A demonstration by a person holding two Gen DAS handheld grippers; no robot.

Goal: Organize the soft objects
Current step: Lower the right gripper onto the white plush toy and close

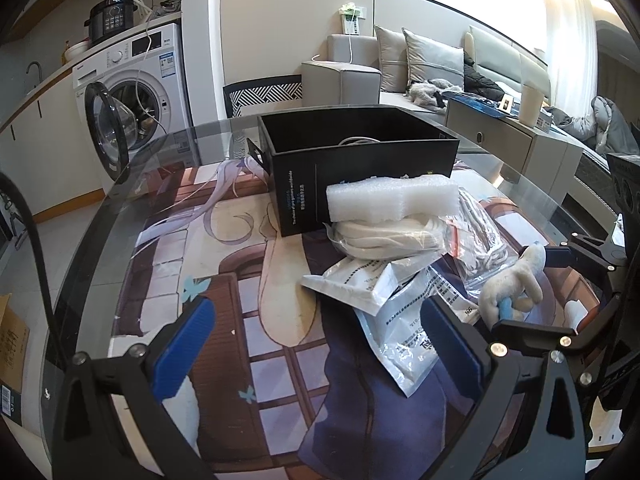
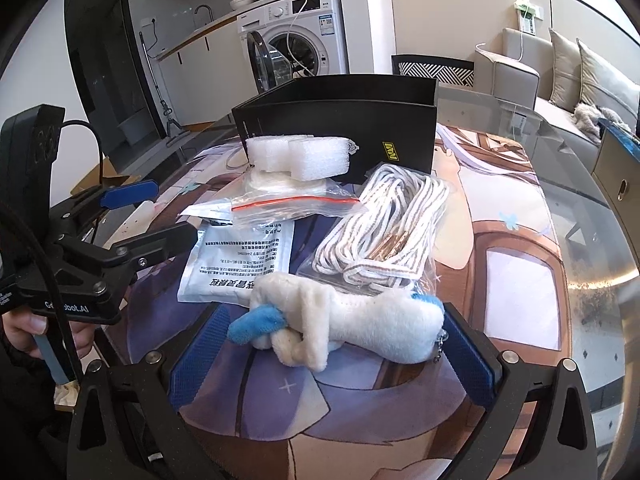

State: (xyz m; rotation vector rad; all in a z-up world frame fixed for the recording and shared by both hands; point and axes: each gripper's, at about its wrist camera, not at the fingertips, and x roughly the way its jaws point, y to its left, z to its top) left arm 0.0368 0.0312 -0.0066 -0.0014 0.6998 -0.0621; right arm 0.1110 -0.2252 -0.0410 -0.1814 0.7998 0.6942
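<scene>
On a round glass table (image 1: 120, 184) laid over an anime print, we hold 2 grippers above a small heap of soft goods. Our right gripper (image 2: 334, 354) has its 2 blue pads spread wide, and the white plush toy (image 2: 352, 320) lies crosswise between them on the tabletop; we cannot tell whether either pad touches it. The toy has blue trim at both ends and a short ball chain hanging beside the right pad (image 2: 468, 356).

Our left gripper (image 1: 318, 344) is also spread apart and holds nothing, its pads hovering over the print with a corner of the silver pouch (image 1: 404, 344) between them. In the left view the toy (image 1: 514, 284) shows to the right, framed by the other gripper's black arms.

Behind the toy, in the right view, lies a clear bag of striped cord (image 2: 384, 224), with the printed silver pouch (image 2: 240, 264) just beside it on the left. A zip bag with a red seal (image 2: 296, 204) overlaps the pouch's far edge. Farther back, a white foam block (image 2: 298, 156) sits on a bagged white bundle (image 2: 272, 182), against the front wall of an open black box (image 2: 336, 120).

A washer (image 1: 132, 92) with its door swung open stands beyond the table, and a sofa (image 1: 440, 68) lines the far wall.
</scene>
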